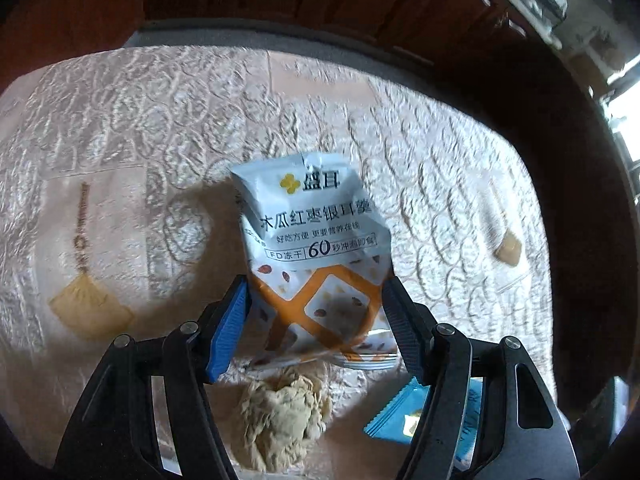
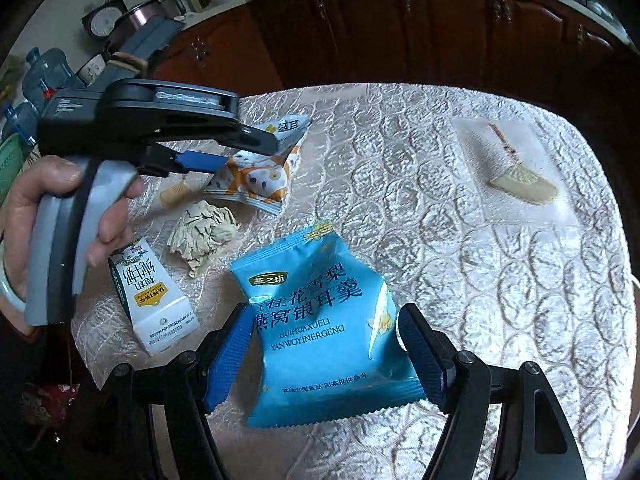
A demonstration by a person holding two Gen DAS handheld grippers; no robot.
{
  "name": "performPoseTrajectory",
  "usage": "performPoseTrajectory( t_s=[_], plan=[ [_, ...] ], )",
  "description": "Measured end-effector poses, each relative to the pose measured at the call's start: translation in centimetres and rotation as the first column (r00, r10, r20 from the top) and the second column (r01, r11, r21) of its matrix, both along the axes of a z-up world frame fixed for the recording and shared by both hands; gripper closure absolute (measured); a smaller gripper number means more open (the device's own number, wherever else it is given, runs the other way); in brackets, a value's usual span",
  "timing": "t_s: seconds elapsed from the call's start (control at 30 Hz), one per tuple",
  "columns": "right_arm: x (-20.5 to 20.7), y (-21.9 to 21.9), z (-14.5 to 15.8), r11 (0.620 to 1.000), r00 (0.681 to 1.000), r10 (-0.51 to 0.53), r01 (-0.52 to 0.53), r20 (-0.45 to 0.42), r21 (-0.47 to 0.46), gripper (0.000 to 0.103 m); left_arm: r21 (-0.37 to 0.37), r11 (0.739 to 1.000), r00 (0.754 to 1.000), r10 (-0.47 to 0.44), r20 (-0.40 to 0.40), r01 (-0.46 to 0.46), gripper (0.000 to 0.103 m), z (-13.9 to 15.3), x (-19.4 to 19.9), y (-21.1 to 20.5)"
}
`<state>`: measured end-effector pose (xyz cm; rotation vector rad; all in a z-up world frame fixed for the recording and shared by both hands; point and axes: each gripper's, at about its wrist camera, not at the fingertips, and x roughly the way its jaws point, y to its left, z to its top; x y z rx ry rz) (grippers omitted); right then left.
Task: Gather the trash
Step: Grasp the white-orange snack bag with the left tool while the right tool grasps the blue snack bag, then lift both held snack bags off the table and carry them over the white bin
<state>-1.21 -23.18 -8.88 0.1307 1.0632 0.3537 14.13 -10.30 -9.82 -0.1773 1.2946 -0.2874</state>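
A white and orange snack packet (image 1: 312, 216) lies on the embossed silver tablecloth (image 1: 160, 120). My left gripper (image 1: 315, 284) points down over it, open, one blue pad close to each side of the packet's lower half. In the right wrist view the same packet (image 2: 260, 180) lies under the left gripper (image 2: 250, 154), which a hand (image 2: 60, 200) holds. A blue snack packet (image 2: 332, 360) lies between the pads of my open right gripper (image 2: 324, 310). A crumpled tan tissue (image 2: 204, 236) and a small milk carton (image 2: 152, 300) lie between the two packets.
The tissue (image 1: 280, 420) and a corner of the blue packet (image 1: 400, 420) show behind the left fingers. Tan tassel motifs (image 2: 524, 184) mark the cloth. Dark wooden cabinets (image 2: 400, 20) stand beyond the table's far edge; water bottles (image 2: 44, 68) crowd the left.
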Motion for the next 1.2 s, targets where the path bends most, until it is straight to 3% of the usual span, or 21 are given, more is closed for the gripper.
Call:
performPoseTrajectory(
  t_s=[0.1, 0.17, 0.27, 0.4, 0.47, 0.83, 1.0, 1.2],
  plan=[
    [0.3, 0.0, -0.4, 1.0, 1.0, -0.009, 0.01, -0.012, 0.018, 0.031, 0.011, 1.0, 1.0, -0.022, 0.011, 0.022, 0.04, -0.4, 0.0, -0.6],
    [0.3, -0.4, -0.6, 0.998, 1.0, -0.018, 0.019, -0.02, 0.058, 0.04, 0.016, 0.999, 0.999, -0.037, 0.025, 0.036, 0.068, -0.5, -0.1, -1.0],
    [0.0, -0.6, -0.6, 0.995, 1.0, -0.022, 0.024, -0.022, 0.098, 0.045, 0.031, 0.998, 0.997, -0.06, 0.043, 0.059, 0.075, -0.3, -0.5, -1.6],
    [-0.8, -0.8, 0.2, 0.995, 1.0, -0.013, 0.012, 0.006, 0.1, 0.049, 0.023, 0.998, 0.994, -0.062, 0.088, 0.06, 0.078, 1.1, -1.3, -1.3],
    [-1.0, -1.1, 1.2, 0.994, 0.999, -0.021, 0.017, 0.028, 0.11, 0.057, 0.002, 0.999, 0.993, -0.054, 0.109, 0.054, 0.078, 2.2, -1.7, -0.9],
    [-2.8, -3.6, 4.5, 0.992, 0.988, -0.089, 0.077, 0.126, 0.097, 0.057, -0.041, 0.995, 0.973, -0.084, 0.213, 0.095, 0.079, 6.8, -4.5, -1.2],
    [-3.7, -5.3, 5.8, 0.991, 0.98, -0.124, 0.114, 0.159, 0.072, 0.057, -0.052, 0.994, 0.977, -0.089, 0.196, 0.101, 0.079, 6.6, -6.0, -2.7],
    [-4.1, -7.6, 5.2, 0.984, 0.976, -0.177, 0.171, 0.127, 0.053, 0.057, -0.007, 0.993, 0.987, -0.114, 0.114, 0.116, 0.077, 2.9, -7.8, -5.9]
  ],
)
